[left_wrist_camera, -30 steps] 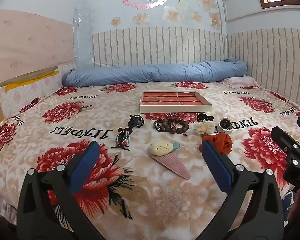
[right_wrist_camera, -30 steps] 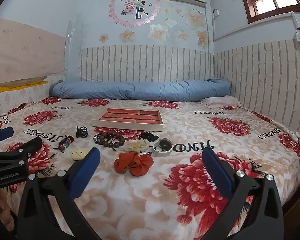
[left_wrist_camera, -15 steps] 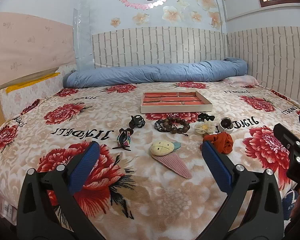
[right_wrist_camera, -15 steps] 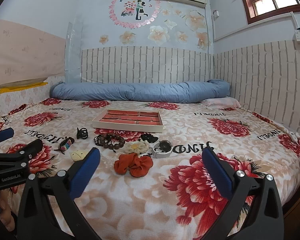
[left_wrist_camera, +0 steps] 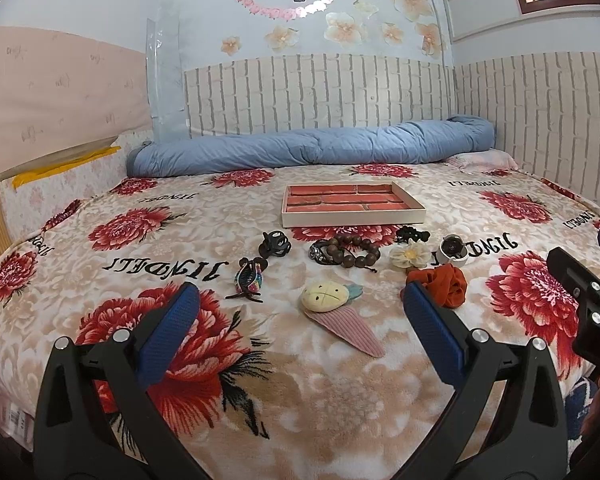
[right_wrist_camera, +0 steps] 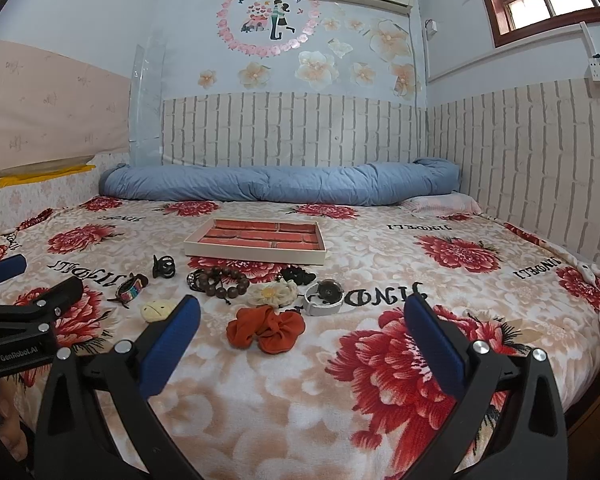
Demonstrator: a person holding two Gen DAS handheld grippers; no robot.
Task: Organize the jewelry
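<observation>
A shallow cream tray (left_wrist_camera: pixel 352 218) (right_wrist_camera: pixel 256 254) with a red brick-pattern lining lies mid-bed. In front of it lie a black claw clip (left_wrist_camera: pixel 275 243), a colourful claw clip (left_wrist_camera: pixel 250 278), a wooden bead bracelet (left_wrist_camera: pixel 348 252) (right_wrist_camera: pixel 220 282), a cream fabric flower (left_wrist_camera: pixel 410 256), a white watch (right_wrist_camera: pixel 324 294), an orange scrunchie (left_wrist_camera: pixel 444 284) (right_wrist_camera: pixel 266 328) and a pineapple hair clip (left_wrist_camera: pixel 336 308). My left gripper (left_wrist_camera: pixel 300 324) hovers open just short of the pineapple clip. My right gripper (right_wrist_camera: pixel 300 328) hangs open near the scrunchie. Neither holds anything.
The floral blanket (left_wrist_camera: pixel 140 224) covers the whole bed. A rolled blue quilt (right_wrist_camera: pixel 280 186) lies along the brick-pattern wall behind the tray. A pink pillow (right_wrist_camera: pixel 440 204) sits at the back right. The bed's right edge (right_wrist_camera: pixel 592 392) drops to the floor.
Both views have shifted only slightly; the left gripper has edged a little forward and up. The objects lie where they were and both grippers stay open.
</observation>
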